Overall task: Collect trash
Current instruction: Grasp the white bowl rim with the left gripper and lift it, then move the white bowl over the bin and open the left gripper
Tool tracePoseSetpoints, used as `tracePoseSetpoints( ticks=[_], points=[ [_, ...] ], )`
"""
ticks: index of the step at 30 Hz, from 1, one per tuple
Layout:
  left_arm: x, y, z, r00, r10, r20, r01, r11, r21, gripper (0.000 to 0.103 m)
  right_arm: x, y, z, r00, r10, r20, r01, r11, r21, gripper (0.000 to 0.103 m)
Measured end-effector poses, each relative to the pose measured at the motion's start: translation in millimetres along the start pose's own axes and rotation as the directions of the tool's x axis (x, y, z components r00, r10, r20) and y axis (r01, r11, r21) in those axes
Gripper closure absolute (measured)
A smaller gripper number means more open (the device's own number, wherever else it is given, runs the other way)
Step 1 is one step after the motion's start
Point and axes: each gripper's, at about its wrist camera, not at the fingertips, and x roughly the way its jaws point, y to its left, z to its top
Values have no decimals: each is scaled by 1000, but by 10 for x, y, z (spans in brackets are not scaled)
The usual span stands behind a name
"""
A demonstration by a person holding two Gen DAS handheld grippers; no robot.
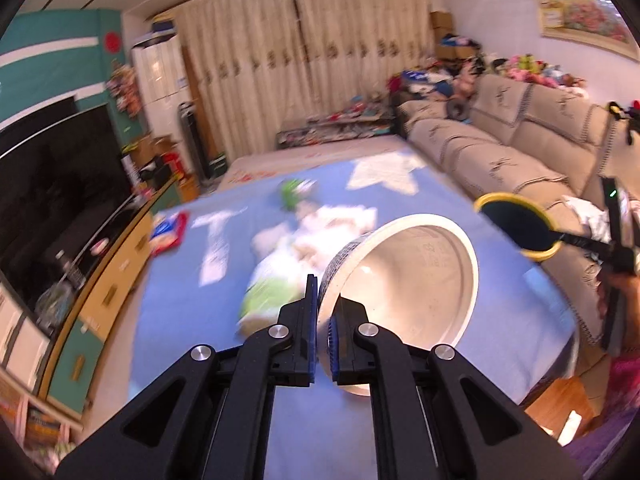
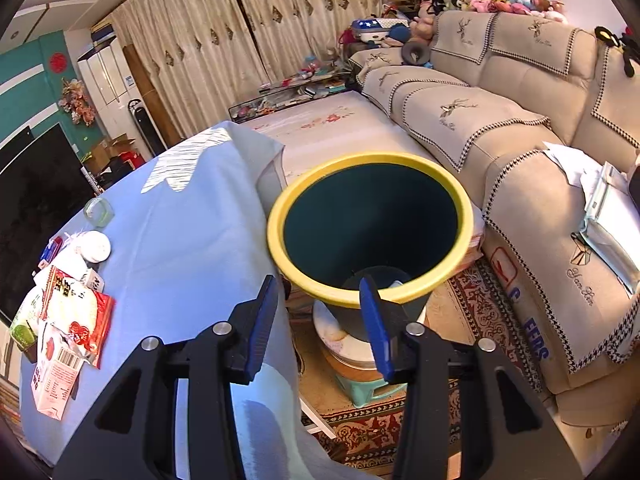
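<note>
A cluttered living room: dark television at far left, beige curtains behind, and a beige sofa along the right with "Yan Xin" stitched on its covers. Ahead of both tools lies a table under a blue cloth. Left of the right gripper, a heap of trash sits on the cloth: a red-and-white wrapper with unreadable print and a carton with a barcode. The left gripper is clenched on the rim of a white paper bowl, tipped on its side with dark print on its wall too blurred to read. The right gripper's jaws stand spread, its right finger overlapping the yellow rim of a dark bin; whether they touch is unclear.
</note>
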Motion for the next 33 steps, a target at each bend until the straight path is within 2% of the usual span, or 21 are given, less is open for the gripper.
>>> tracePoseSetpoints(
  ticks=[3,7,11,15,19,24,29,33],
  points=[
    [186,-375,328,996,-86,23,85,995,54,98,-36,-82,-45,1000,-23,8,23,1000,-5,62],
    [536,-1089,832,976,-217,25,210,965,159,98,-91,-244,-56,998,-57,27,57,998,3,62],
    [957,-1832,1246,945,-327,-31,325,918,226,98,-164,-403,-59,995,-86,46,86,996,7,62],
    [1411,-2543,1497,909,-402,-111,417,872,257,98,-202,-568,-42,993,-110,47,109,994,23,62],
    [2010,-3168,1645,893,-406,-196,448,847,286,98,-278,-711,-49,988,-140,58,138,990,43,62],
    [2733,-3682,1571,880,-372,-296,454,844,287,98,-316,-881,-49,985,-159,67,153,985,83,62],
    [3198,-3959,1448,870,-323,-372,437,855,278,98,-340,-1029,-36,982,-176,69,167,979,118,62],
    [3391,-4033,1317,865,-286,-412,421,860,287,98,-329,-1075,-46,982,-180,63,171,977,130,62]
  ],
)
